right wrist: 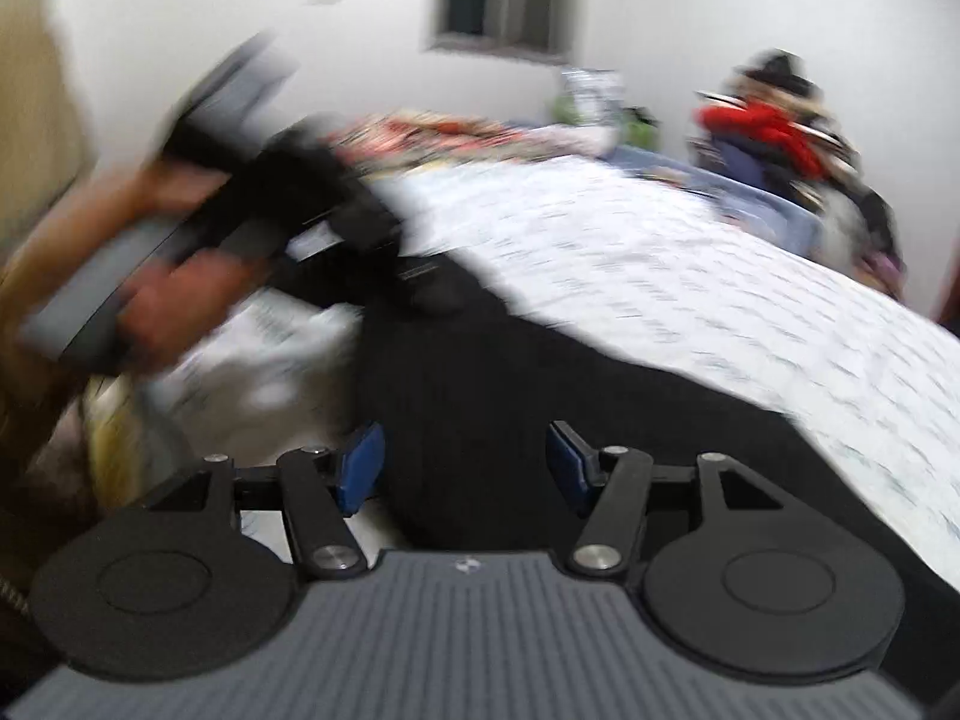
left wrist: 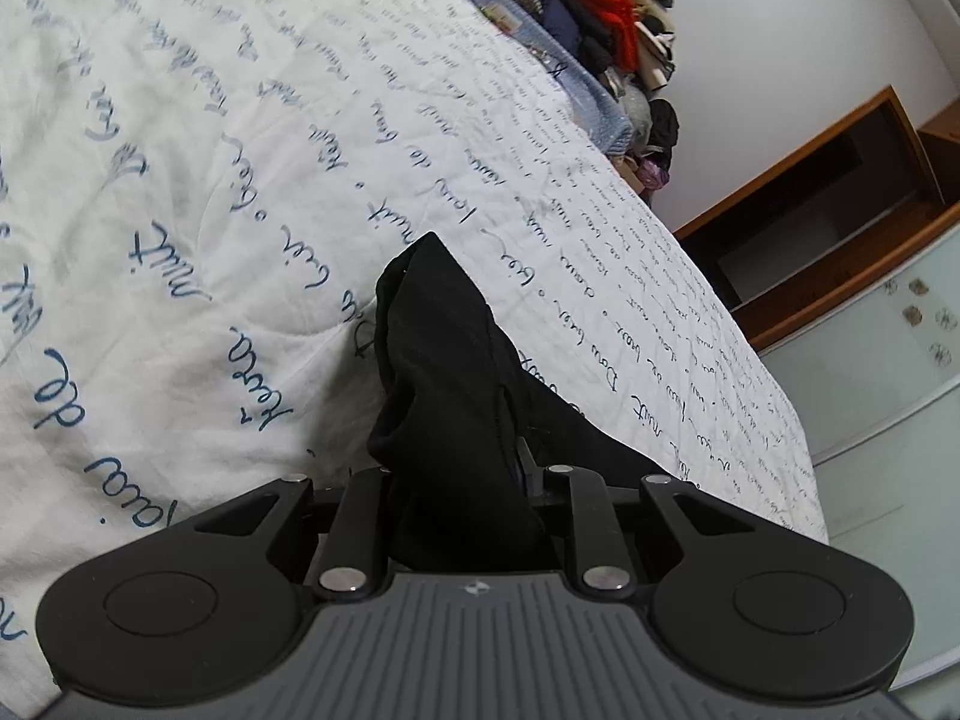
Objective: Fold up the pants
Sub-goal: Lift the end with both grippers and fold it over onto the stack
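The black pants (left wrist: 438,360) rise in a bunched fold from between the jaws of my left gripper (left wrist: 474,480), which is shut on the fabric; its fingertips are hidden under the cloth. They lie on a white quilt with blue script (left wrist: 240,150). The right wrist view is blurred. There the pants (right wrist: 480,372) stretch across the near edge of the quilt (right wrist: 660,252), and my right gripper (right wrist: 465,468) stands open, its blue pads (right wrist: 360,468) apart from the cloth between them. At upper left, a hand (right wrist: 180,306) holds the left gripper (right wrist: 408,276) on the pants.
A heap of clothes with a red garment (left wrist: 606,30) (right wrist: 774,120) is piled beyond the bed's far corner. A wooden shelf (left wrist: 828,198) and a pale cabinet (left wrist: 888,372) stand past the bed's right edge. A patterned blanket (right wrist: 432,132) lies at the bed's far end.
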Demonstrator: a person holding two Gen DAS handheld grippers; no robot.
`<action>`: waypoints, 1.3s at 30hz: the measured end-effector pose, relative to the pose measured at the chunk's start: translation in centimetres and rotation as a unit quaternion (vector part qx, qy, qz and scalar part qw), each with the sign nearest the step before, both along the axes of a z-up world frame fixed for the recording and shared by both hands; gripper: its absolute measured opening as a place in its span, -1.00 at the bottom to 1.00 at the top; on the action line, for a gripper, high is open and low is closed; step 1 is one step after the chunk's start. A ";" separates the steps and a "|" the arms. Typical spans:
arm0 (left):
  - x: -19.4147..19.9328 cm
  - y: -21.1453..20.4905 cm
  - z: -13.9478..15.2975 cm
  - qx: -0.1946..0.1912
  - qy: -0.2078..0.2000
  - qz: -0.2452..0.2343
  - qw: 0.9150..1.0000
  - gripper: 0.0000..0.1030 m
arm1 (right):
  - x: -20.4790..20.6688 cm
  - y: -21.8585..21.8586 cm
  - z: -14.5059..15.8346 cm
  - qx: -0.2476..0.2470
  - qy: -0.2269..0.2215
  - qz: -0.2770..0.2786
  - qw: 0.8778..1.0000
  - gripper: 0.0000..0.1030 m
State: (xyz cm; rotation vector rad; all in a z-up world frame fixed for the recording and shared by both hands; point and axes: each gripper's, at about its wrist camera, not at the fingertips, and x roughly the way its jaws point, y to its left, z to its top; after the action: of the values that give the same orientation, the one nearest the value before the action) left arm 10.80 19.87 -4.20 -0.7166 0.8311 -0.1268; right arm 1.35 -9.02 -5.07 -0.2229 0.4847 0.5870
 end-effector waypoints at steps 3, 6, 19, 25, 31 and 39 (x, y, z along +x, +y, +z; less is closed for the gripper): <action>-0.3 -0.8 0.7 0.022 -0.013 -0.002 1.000 -0.59 | 4.1 -2.8 0.0 -0.019 0.011 -0.087 0.996 -0.45; -0.7 -1.4 1.5 0.036 -0.025 -0.006 0.999 -0.60 | 9.3 -3.7 -1.6 -0.055 0.049 -0.128 0.989 -0.77; -0.6 -2.7 3.5 0.036 -0.040 -0.020 0.998 -0.60 | -1.9 3.3 -1.7 -0.101 -0.052 0.022 0.993 0.50; -1.1 -3.0 4.8 0.028 -0.057 -0.018 0.998 -0.60 | -3.8 6.4 -4.4 -0.165 -0.074 0.038 0.983 0.43; -1.4 -4.4 5.8 0.046 -0.075 -0.017 0.996 -0.60 | -2.6 5.7 -5.0 -0.156 -0.066 0.008 0.986 -0.75; -2.2 -7.9 9.1 0.068 -0.117 -0.041 0.990 -0.60 | -4.4 4.2 -4.0 -0.111 -0.080 0.001 0.991 -0.79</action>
State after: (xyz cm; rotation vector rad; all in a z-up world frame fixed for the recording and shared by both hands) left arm 8.56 12.00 4.90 -0.5278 0.6370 -0.2221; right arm -3.07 -4.84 -9.03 -0.4787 0.3933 0.5129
